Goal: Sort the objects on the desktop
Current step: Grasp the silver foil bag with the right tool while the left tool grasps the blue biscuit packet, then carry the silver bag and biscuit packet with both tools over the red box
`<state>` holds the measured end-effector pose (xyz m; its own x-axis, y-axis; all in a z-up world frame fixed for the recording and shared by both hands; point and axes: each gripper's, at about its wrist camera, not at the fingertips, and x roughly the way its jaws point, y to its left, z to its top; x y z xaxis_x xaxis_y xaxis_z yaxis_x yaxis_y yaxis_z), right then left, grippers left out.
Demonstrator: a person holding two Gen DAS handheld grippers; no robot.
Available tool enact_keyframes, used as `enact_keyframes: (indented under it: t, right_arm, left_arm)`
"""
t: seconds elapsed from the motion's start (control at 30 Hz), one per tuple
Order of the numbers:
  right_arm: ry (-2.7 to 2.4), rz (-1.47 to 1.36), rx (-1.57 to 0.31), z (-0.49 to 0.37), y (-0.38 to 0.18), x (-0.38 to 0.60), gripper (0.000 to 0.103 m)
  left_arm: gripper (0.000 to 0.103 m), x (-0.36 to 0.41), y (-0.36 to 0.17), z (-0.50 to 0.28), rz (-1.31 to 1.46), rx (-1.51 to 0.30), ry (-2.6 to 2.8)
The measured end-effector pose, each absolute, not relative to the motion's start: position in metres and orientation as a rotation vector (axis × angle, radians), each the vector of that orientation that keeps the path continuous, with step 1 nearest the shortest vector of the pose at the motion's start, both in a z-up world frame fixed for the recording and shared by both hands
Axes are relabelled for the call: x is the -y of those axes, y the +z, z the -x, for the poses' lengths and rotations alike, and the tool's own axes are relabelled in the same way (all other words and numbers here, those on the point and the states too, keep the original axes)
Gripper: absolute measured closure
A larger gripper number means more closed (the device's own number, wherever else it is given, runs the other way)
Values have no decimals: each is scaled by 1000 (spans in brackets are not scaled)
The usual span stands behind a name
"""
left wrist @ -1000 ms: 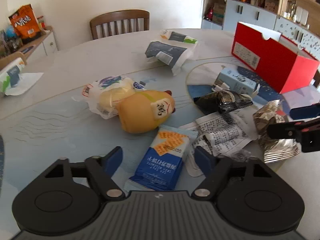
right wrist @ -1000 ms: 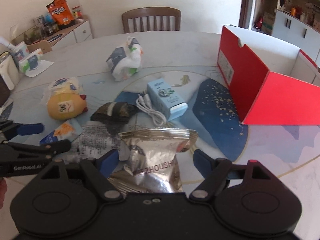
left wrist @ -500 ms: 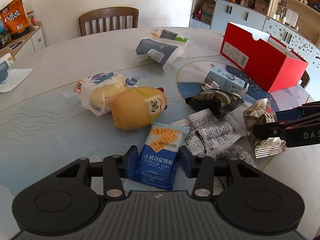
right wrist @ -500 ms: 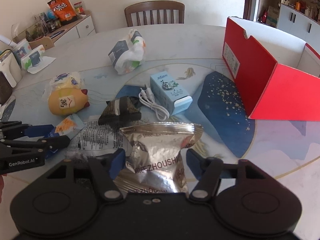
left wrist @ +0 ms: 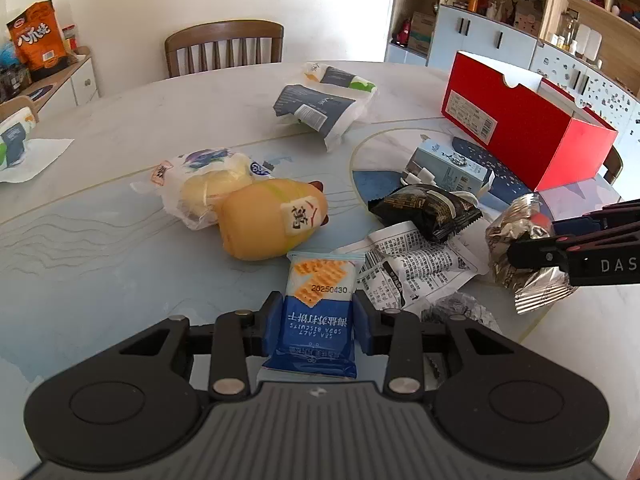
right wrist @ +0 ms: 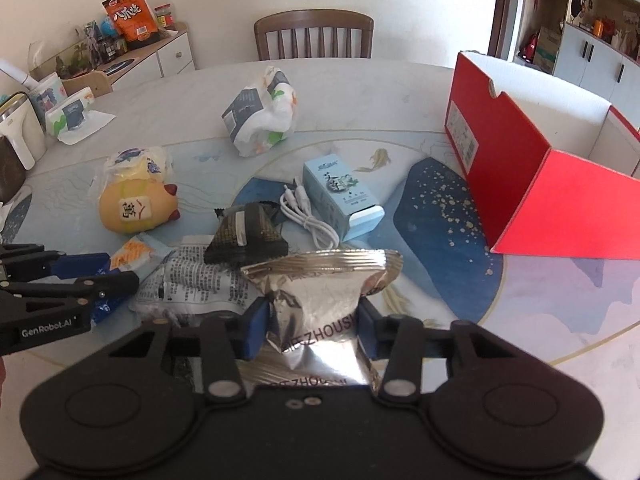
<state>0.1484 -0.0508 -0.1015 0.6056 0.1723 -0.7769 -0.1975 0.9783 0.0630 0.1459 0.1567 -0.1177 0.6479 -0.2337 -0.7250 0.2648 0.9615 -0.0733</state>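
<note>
Left gripper (left wrist: pixel 316 320) clamps blue-white plastic biscuit packet (left wrist: pixel 318 304); right gripper (right wrist: pixel 310 330), closing, crushes crinkly silver foil pouch (right wrist: pixel 320 300) near table's front edge—pouch may slip or burst.

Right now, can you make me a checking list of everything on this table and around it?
Surface: round table with a blue patterned top.
Job's things: soda biscuit packet; silver foil bag; open red box; yellow toy; black snack packet; light blue carton.
Clutter: printed wrapper; bread bag; tissue packs.
Grippers: left hand-held gripper shut on the biscuit packet; right hand-held gripper jaws closing, pads pressing the foil bag.
Cables: white cable beside the carton.
Surroundings: wooden chair; side cabinet; shelves.
</note>
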Motion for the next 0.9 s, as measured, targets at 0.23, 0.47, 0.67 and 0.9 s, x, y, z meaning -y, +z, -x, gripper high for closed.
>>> enact_keyframes:
  t: [0.23, 0.47, 0.67, 0.9]
  right_arm:
    - [222, 33, -879, -139, -89, 58, 57]
    - [222, -2, -860, -125, -74, 72, 57]
    - [226, -25, -836, -116, -56, 91, 57]
    - [231, -36, -824, -112, -26, 121, 57]
  left_arm:
    - [68, -155, -103, -131, -36, -793, -283]
    - [68, -143, -78, -117, -33, -763, -280]
    - [68, -119, -52, -109, -38, -738, -287]
    - [68, -82, -23, -108, -25, -740, -302]
